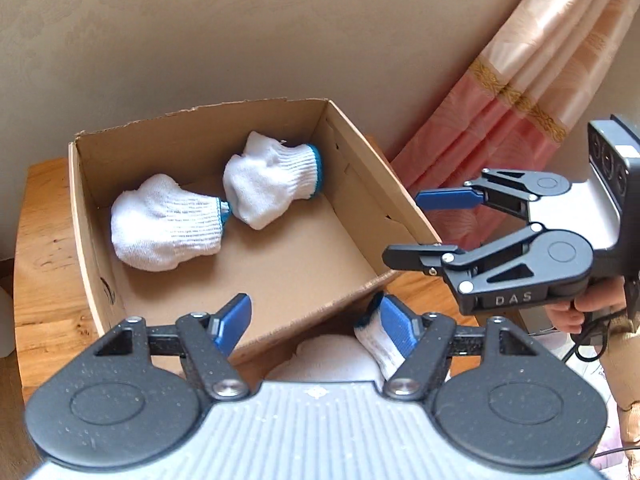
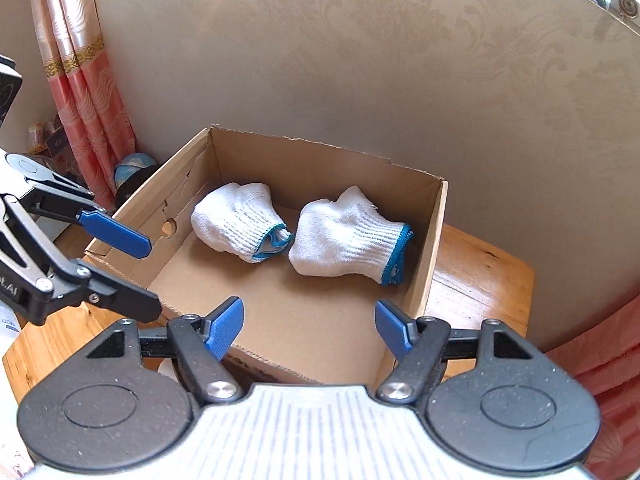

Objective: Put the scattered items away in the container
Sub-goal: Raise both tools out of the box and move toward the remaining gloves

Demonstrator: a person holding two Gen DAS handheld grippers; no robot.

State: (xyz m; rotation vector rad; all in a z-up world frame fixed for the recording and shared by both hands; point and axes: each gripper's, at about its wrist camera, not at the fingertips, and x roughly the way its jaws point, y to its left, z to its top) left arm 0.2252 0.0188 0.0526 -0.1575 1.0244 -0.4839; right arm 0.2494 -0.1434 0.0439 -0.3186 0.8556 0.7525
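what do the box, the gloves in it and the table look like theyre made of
Box: plain brown corrugated cardboard, matte, with a ragged torn rim.
Gloves: white ribbed knit, probably cotton, with blue-edged cuffs.
Table: wood with visible grain and knots, slightly glossy, so likely varnished.

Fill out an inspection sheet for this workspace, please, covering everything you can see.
Surface: wooden table, wood visible beside the box.
Job's things: cardboard box holds a first rolled glove and a second rolled glove; a third glove lies outside, by the front wall.
Clutter: globe beyond the box, off the table.
Grippers: left gripper open, the third glove's cuff against one of its fingers; right gripper open, empty.
Cables: black cable below the hand.
Surroundings: patterned wall, pink curtain.
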